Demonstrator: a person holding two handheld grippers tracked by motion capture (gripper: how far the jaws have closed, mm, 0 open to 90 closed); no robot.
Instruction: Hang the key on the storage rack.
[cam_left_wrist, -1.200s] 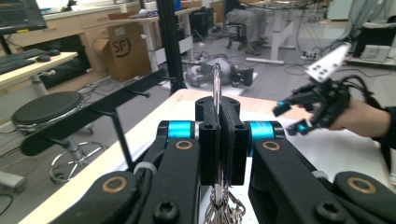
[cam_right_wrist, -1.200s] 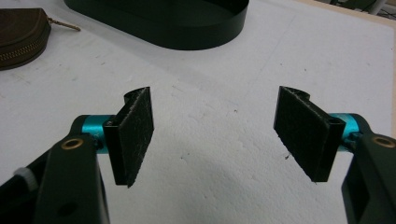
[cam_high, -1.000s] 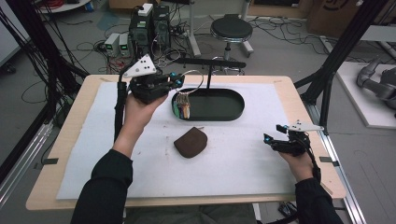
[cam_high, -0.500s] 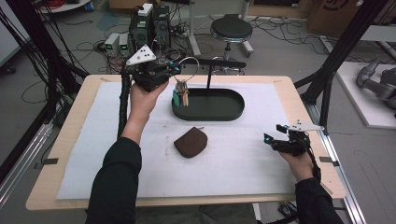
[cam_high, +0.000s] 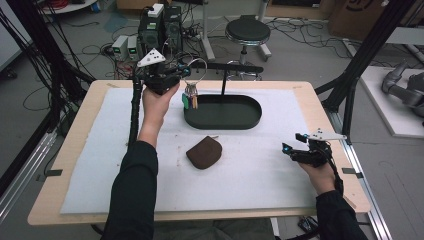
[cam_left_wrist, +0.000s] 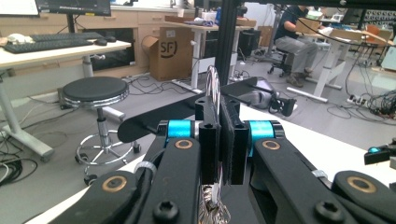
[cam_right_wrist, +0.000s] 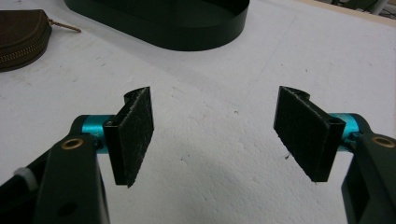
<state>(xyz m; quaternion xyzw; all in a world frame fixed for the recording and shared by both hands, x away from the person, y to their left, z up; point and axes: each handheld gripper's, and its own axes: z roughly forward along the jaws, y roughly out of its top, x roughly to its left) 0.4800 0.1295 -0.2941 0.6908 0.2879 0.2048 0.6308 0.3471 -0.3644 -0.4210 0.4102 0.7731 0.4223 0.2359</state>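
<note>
Left gripper (cam_high: 186, 75) pinches the key ring (cam_high: 196, 70) between closed jaws, keys (cam_high: 190, 100) dangling below; just beyond stands the hook stand (cam_high: 235, 67) over its black tray (cam_high: 222, 120). A swinging ring could miss the bar and drop. Right gripper (cam_high: 290, 148) rests open, well apart.

Shiny metal key ring (cam_high: 196, 70), matt black tray (cam_high: 252, 117), brown cloth pouch (cam_high: 204, 152)
</note>
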